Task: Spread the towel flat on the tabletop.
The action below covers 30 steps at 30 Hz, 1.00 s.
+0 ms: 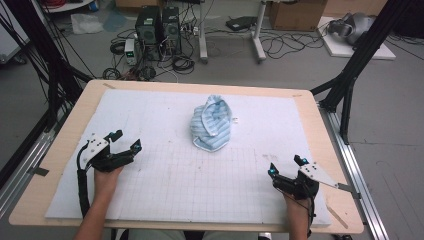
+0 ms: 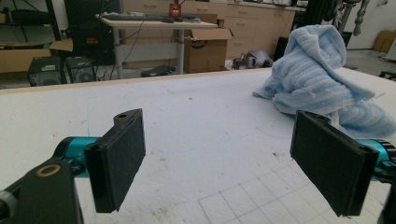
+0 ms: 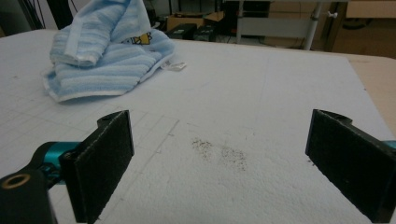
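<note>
Towel (image 1: pixel 211 125) position, high view?
— Crumpled mid-counter (image 1: pixel 65 165), well apart from both tools.
Left tool (image 2: pixel 224 161), its own view?
— Released, jaws wide; towel ahead at right.
Right tool (image 3: pixel 219 165)?
— Released too. Advise each pinches a visible hem corner, not the bunched middle.

1. Left gripper (image 1: pixel 121 141): black frame, grey three-cornered plate on top, black cable trailing along the bare forearm.
2. Right gripper (image 1: pixel 286 165): same black build, grey plate, blue-lit tips.
3. Both carry flat rectangular black pads (image 2: pixel 119 158) with a rough texture, on teal metal mounts.
4. A brass-ringed hole marks each black bracket.
</note>
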### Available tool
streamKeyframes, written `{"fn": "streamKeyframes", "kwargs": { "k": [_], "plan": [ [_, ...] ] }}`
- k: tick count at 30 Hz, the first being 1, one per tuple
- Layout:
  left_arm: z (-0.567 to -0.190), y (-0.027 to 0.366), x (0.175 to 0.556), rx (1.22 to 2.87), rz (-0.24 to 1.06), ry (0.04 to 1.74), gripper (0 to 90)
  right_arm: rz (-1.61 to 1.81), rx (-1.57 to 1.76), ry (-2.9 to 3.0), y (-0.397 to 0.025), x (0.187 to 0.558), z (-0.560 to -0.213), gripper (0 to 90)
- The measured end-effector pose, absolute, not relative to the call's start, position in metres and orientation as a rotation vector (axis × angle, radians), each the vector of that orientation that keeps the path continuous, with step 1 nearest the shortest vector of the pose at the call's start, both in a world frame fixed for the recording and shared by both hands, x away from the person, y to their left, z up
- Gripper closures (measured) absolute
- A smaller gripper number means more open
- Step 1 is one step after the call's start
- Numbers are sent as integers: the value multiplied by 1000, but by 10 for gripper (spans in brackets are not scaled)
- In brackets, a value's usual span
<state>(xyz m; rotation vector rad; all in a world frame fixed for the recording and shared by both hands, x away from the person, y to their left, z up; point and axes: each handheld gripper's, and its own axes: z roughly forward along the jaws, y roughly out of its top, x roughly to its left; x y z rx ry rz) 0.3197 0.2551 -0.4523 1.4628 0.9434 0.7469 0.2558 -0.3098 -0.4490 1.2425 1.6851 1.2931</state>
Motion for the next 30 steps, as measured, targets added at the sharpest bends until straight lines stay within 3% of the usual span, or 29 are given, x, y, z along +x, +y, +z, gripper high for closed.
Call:
{"fn": "streamKeyframes", "kwargs": {
  "k": [15, 20, 30],
  "plan": [
    [-452, 256, 319, 1461, 744, 938, 165, 1410, 1076, 1890, -256, 296, -395, 71],
    [-452, 256, 319, 1458, 742, 940, 165, 1406, 969, 1987, -220, 321, -376, 135],
    [-452, 256, 319, 1461, 744, 937, 166, 1314, 970, 2120, -176, 368, -380, 166]
  ]
}}
